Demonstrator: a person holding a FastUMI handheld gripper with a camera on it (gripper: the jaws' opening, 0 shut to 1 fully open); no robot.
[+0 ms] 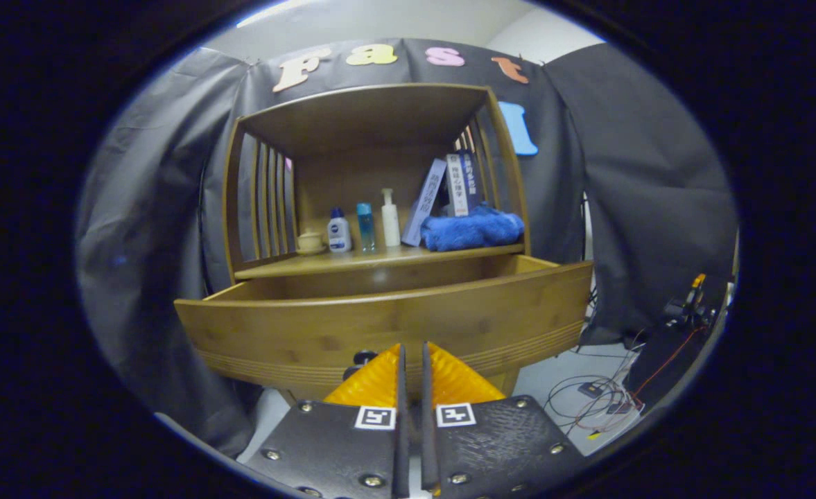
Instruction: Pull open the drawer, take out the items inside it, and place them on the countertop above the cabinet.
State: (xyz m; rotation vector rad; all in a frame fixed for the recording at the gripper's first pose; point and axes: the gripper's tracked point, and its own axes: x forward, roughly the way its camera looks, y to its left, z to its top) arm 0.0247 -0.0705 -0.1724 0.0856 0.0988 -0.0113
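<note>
The wooden cabinet's drawer (394, 322) stands pulled out toward me. Its tall front panel hides whatever lies inside. A small dark knob (364, 357) shows on the lower part of the drawer front, just left of my left finger. My gripper (412, 346) is right in front of that panel, its fingers shut with only a thin slit between them and nothing held. Above the drawer runs the countertop (380, 260).
On the countertop stand a small teacup (309, 241), three bottles (365, 226), leaning books (449, 190) and a blue towel (472, 229). Slatted side walls and a roof enclose that shelf. Cables (591, 395) and dark equipment (685, 312) lie on the floor to the right.
</note>
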